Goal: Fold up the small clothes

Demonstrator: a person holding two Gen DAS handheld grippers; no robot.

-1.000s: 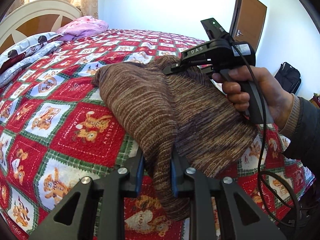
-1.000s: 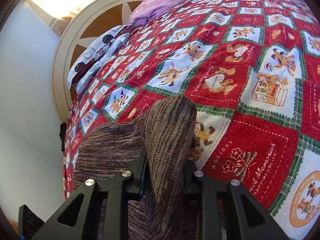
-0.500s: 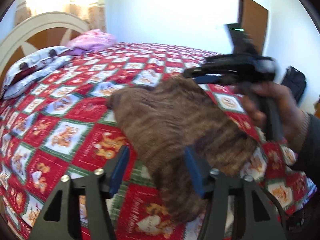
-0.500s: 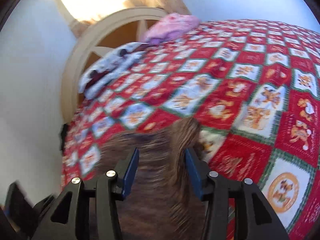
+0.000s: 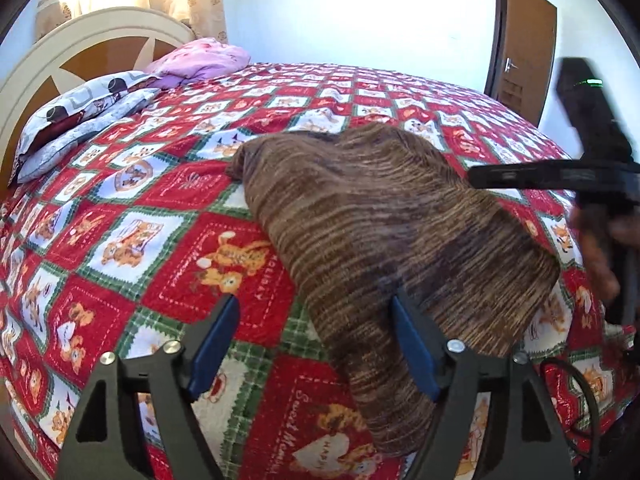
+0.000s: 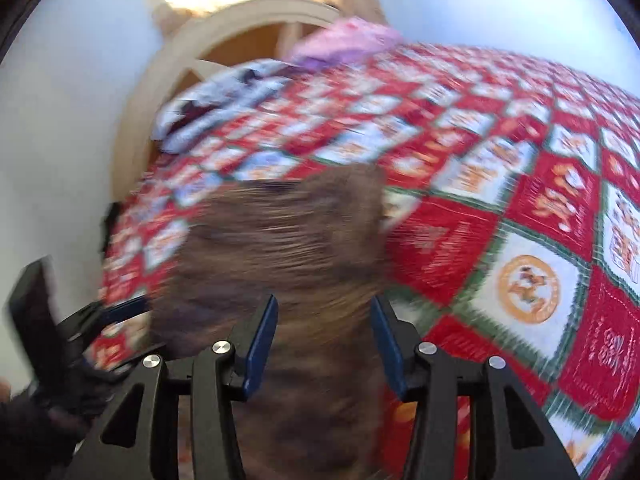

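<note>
From the left wrist: left gripper (image 5: pixel 312 344) opening its blue pads (image 5: pixel 214 344) wide, gripping nothing, so the cloth can drop and stay in its fold. Brown knitted top (image 5: pixel 384 240) lying flat on the bed, right in front of this gripper, one narrow end reaching down between the open jaws and brushing the right-side pad, not squeezed. Soft, stripy, fuzzy knit, folded double into a fat wedge shape. Under it, a red quilt (image 5: pixel 168 192) with little bear squares and green edges, puffy and stitched. Far ahead and to the left, a pink bundle (image 5: pixel 200 58) and a patterned pillow (image 5: pixel 80 108) by the round headboard (image 5: pixel 80 40). Off to the right, the right gripper (image 5: pixel 496 178) up above the top's edge, blurry, black and hard, in a person's hand (image 5: pixel 600 256). From the right wrist: all smeared by quick motion. Right gripper (image 6: pixel 324 332) let go too, jaws apart with a clear gap on both sides, nothing pinched, likely backing off to leave the fold alone. Brown knitted top (image 6: pixel 288 240) straight ahead and underneath, between the pads without being pressed. Red quilt (image 6: pixel 520 220) spreading to the right, left gripper (image 6: pixel 112 312) down to the left.
</note>
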